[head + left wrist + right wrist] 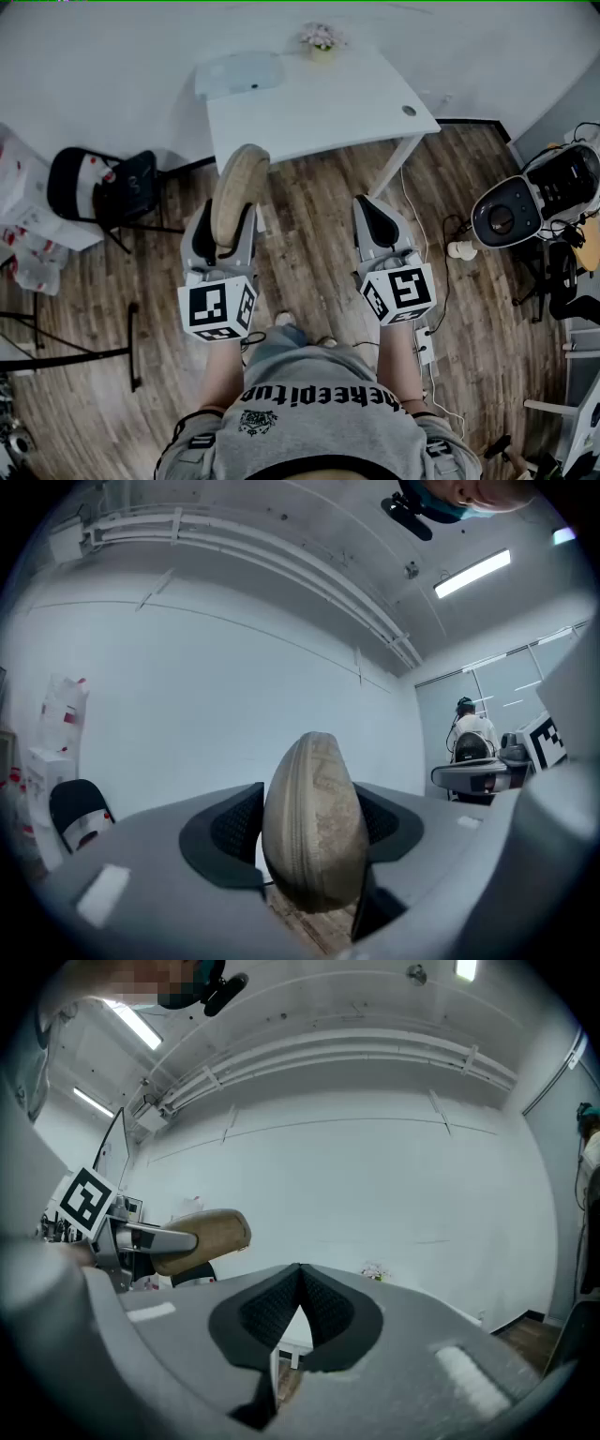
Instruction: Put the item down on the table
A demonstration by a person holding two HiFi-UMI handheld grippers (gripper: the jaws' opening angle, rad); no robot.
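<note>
My left gripper [230,202] is shut on a flat, oval, tan pouch [237,192] that stands on edge between the jaws, over the wooden floor in front of the white table [319,108]. In the left gripper view the pouch [314,822] fills the gap between the dark pads [239,827], which press on both of its sides. My right gripper [378,223] is held level beside it, shut with nothing in it; its pads [323,1312] meet at the tips. From the right gripper view the pouch [202,1238] shows at the left.
On the table stand a small pot of pink flowers [321,39] and a pale flat object [240,73]. A black folding chair [112,192] is at the left. A round white and black machine [539,192] and cables [427,300] lie at the right.
</note>
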